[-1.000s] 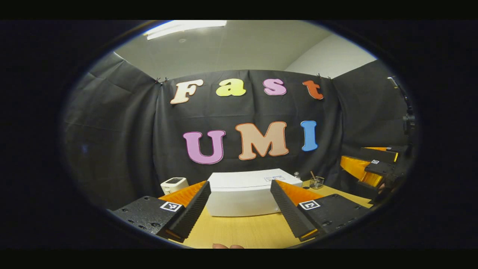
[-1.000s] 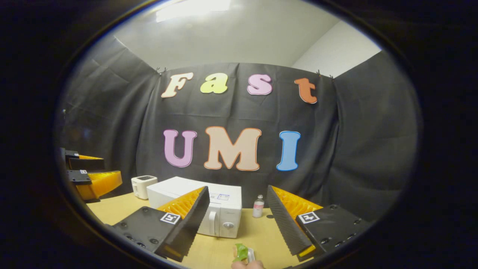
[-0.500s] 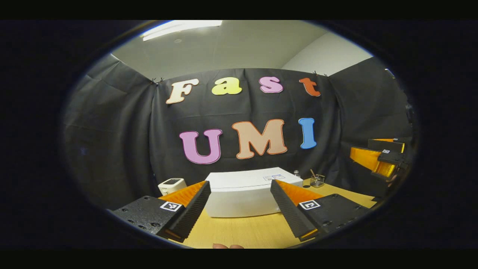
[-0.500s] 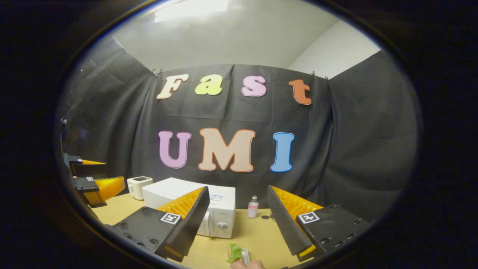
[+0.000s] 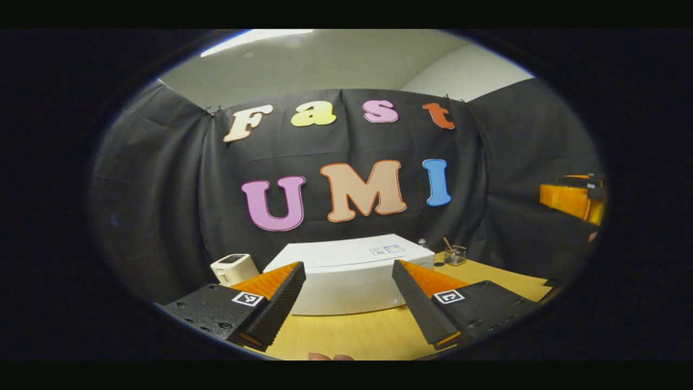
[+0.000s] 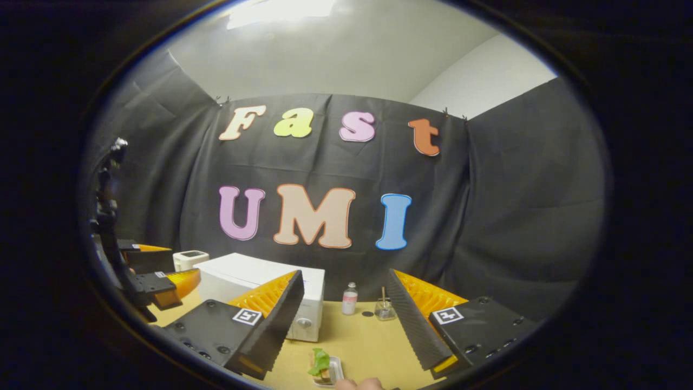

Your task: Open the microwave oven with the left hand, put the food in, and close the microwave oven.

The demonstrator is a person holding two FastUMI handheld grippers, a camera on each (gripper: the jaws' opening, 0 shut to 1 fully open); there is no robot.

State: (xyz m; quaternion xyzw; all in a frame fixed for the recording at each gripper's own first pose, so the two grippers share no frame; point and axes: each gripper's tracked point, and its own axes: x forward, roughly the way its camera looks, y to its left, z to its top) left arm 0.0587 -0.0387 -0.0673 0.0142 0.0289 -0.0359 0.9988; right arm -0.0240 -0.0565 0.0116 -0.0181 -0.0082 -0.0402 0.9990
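Boxy white microwave (image 5: 352,273) — claws (image 5: 349,303) agape

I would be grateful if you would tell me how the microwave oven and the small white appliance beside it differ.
The microwave oven is the far larger, a wide box, while the small white appliance is compact and narrow. The microwave oven's top is plain white; the small white appliance has a dark panel on top. The microwave oven has a round knob at its front, which the smaller one lacks. Both are white and stand on the wooden table.
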